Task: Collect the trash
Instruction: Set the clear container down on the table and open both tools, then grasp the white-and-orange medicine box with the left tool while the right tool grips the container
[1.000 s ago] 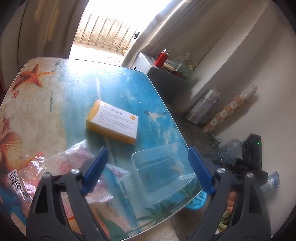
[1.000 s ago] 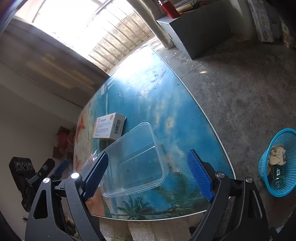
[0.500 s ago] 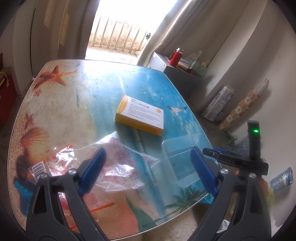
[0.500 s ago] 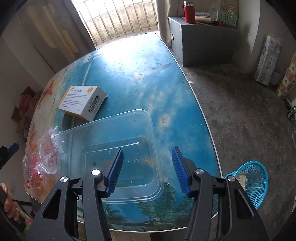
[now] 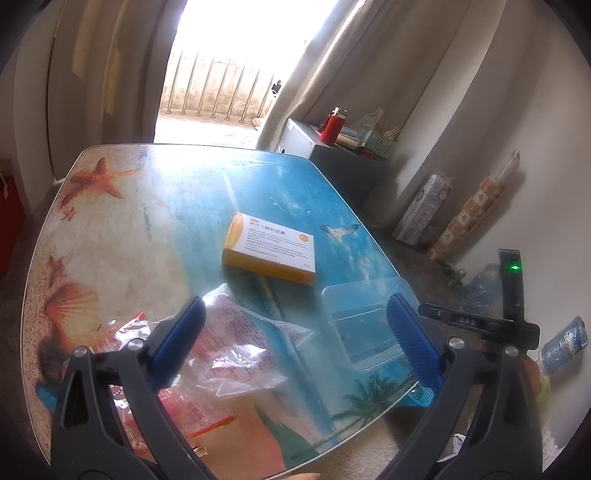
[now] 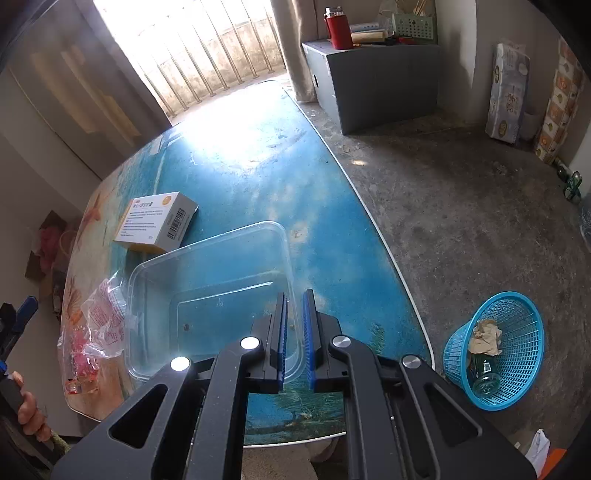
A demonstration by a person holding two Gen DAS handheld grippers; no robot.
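A clear plastic container [image 6: 207, 280] sits near the front right corner of the beach-print table [image 6: 258, 166]. My right gripper [image 6: 294, 295] is closing on the container's right wall, which stands between the pads. My left gripper [image 5: 295, 306] hovers over a crumpled clear plastic bag with red print [image 5: 240, 350]; its jaws are opening wide and hold nothing. An orange and white carton [image 5: 269, 251] lies beyond the bag, mid-table. The container [image 5: 362, 325] also shows at the right of the left wrist view. A blue mesh basket [image 6: 506, 350] on the floor holds crumpled paper and a bottle.
A grey cabinet [image 6: 369, 85] with a red flask [image 6: 338, 29] stands past the table's far right. Wrapped packs [image 6: 506, 74] lean on the right wall. Plastic bottles [image 5: 565, 339] lie on the concrete floor. A person's hand [image 6: 29, 406] holds the left gripper's handle.
My right gripper's jaws went from wide open to nearly together around the container's right wall. The left gripper drew back from the container toward the plastic bag, its jaws a little wider.
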